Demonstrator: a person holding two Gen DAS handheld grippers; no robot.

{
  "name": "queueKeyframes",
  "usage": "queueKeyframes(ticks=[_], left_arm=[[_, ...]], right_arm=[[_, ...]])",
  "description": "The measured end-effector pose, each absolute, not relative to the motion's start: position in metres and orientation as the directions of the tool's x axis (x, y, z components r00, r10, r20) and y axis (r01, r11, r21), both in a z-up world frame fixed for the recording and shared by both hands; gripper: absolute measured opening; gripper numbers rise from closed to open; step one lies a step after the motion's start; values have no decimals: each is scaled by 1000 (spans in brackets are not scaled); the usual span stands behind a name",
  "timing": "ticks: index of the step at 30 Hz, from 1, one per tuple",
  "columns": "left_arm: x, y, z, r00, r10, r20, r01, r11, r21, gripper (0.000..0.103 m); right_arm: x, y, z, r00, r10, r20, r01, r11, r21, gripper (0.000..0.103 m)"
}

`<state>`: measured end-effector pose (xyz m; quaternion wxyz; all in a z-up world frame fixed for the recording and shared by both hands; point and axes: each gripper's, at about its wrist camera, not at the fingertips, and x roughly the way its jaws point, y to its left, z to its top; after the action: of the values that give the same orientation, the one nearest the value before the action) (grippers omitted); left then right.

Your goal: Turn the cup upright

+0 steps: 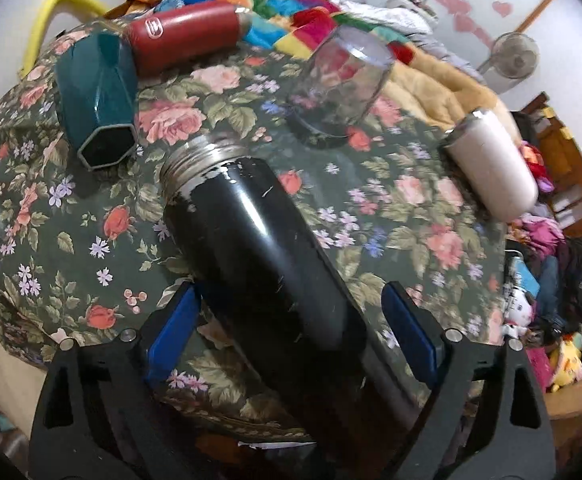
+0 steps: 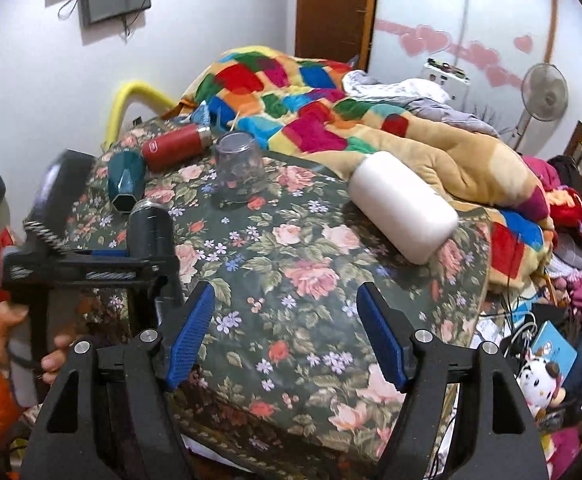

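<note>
Left wrist view only: black flask (image 1: 259,248) fills the near centre, lying tilted on the floral tablecloth (image 1: 391,200), threaded steel mouth pointing far-left, body running back between the left gripper (image 1: 291,320) fingers. Both blue pads (image 1: 175,328) are spread wide; a clear gap shows on the right side, and the flask passes close to the left pad, contact cannot be told. So the jaws are wide apart, not closed on it. Right wrist view only: the left gripper seen from the side at near left, held by a hand (image 2: 7,340) in an orange sleeve, with the black flask at its tip. Right gripper (image 2: 287,328) is spread wide over bare tablecloth, holding and touching nothing. Both views: clear glass cup (image 1: 341,84) stands mouth-down at the far centre of the table; teal hexagonal cup (image 1: 99,100) lies on its side at far left, open end facing near; red flask (image 1: 187,36) lies on its side just behind it, touching or almost touching. White flask (image 2: 403,206) lies on its side at the right, well apart from the rest, near the table edge. Right wrist view also gives the room: patchwork blanket (image 2: 291,92) behind the table, standing fan (image 2: 543,96) at far right, plush toy (image 2: 539,376) low at the near right.
</note>
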<state>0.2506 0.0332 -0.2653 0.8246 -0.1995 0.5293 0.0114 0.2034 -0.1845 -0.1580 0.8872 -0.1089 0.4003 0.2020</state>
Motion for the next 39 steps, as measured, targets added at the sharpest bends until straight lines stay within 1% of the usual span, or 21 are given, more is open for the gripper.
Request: queueKeyframes(ticks=[3,5,6,8,12,15,18,22,27,33,39], left_arm=[[262,31,-274,400,-193,-896,-247,919,-308,89],[272,32,-280,370,-192,-909,-253,921,-297,81],[275,31,-281,359,-181,-916,-251,926,-281,80],[283,26,-279,343,-147,-928,-235,943,-236,67],[289,15,-274,330,-140,-933,-195,958,-213,66],[283,4,-258,376,-127,-918,-145,970,-194,65],[269,-8,-228,458,-117,-881,-90,980,-177,65],[247,-25,-187,563,-101,-820,-5,992,-126,64],[234,-48,-157,642,-84,-762,76,996,-46,64],[239,-60,-139,684,-73,-726,109,994,4,64],[258,-66,-144,661,-72,-747,135,991,24,64]], right_arm=[[195,-193,-156,613,278,-740,-428,904,-16,70],[188,-199,-156,629,271,-729,-413,911,-17,70],[185,-202,-156,637,266,-724,-404,915,-19,70],[182,-206,-155,646,257,-719,-389,921,-21,70],[179,-215,-155,645,260,-718,-379,925,-6,70],[177,-220,-155,652,247,-716,-365,931,-12,70],[176,-226,-153,657,244,-713,-355,935,-7,70],[176,-228,-150,666,243,-706,-347,938,-5,70],[177,-228,-148,671,248,-698,-342,940,6,70],[178,-231,-146,677,252,-691,-334,942,15,70],[181,-236,-142,686,248,-684,-323,946,18,70]])
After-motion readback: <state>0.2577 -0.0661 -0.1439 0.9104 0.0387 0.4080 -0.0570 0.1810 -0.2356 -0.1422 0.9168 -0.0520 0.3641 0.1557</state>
